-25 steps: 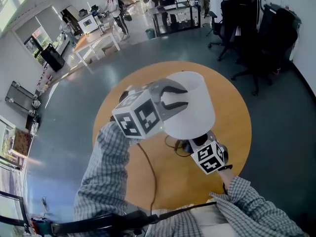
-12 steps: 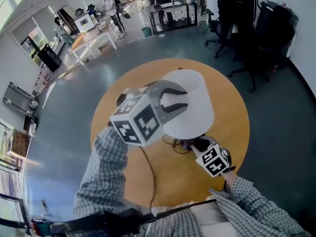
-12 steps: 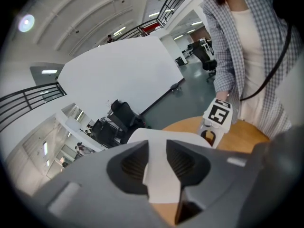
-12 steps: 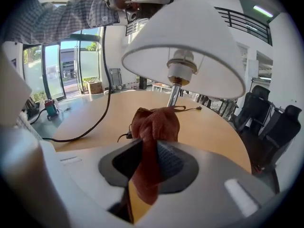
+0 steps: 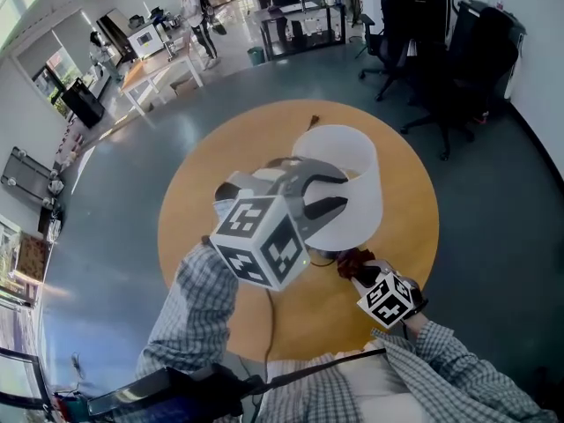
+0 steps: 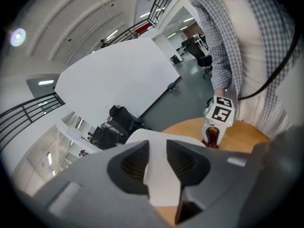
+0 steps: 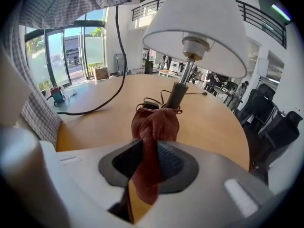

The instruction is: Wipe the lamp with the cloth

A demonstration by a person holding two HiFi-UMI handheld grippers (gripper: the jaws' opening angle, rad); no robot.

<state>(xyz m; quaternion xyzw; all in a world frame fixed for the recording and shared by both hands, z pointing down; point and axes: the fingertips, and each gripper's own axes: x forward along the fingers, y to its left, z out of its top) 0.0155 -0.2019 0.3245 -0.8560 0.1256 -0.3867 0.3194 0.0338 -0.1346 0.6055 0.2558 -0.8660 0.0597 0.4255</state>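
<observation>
I've got open room under the lamp shade [image 5: 359,208] for my right gripper [image 5: 352,267] to pass toward the stem [image 7: 177,95], though the cord [image 7: 153,100] looped beside it clutters the tabletop [image 5: 207,183] and my left gripper [image 5: 340,192] blocks the shade's near face.

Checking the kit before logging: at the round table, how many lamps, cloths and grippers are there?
Lamp: 1
Red cloth: 1
Grippers: 2 (left gripper, right gripper)
Total: 4

Open-plan office: swivel chairs [image 5: 476,51], workbenches [image 5: 152,70]
</observation>
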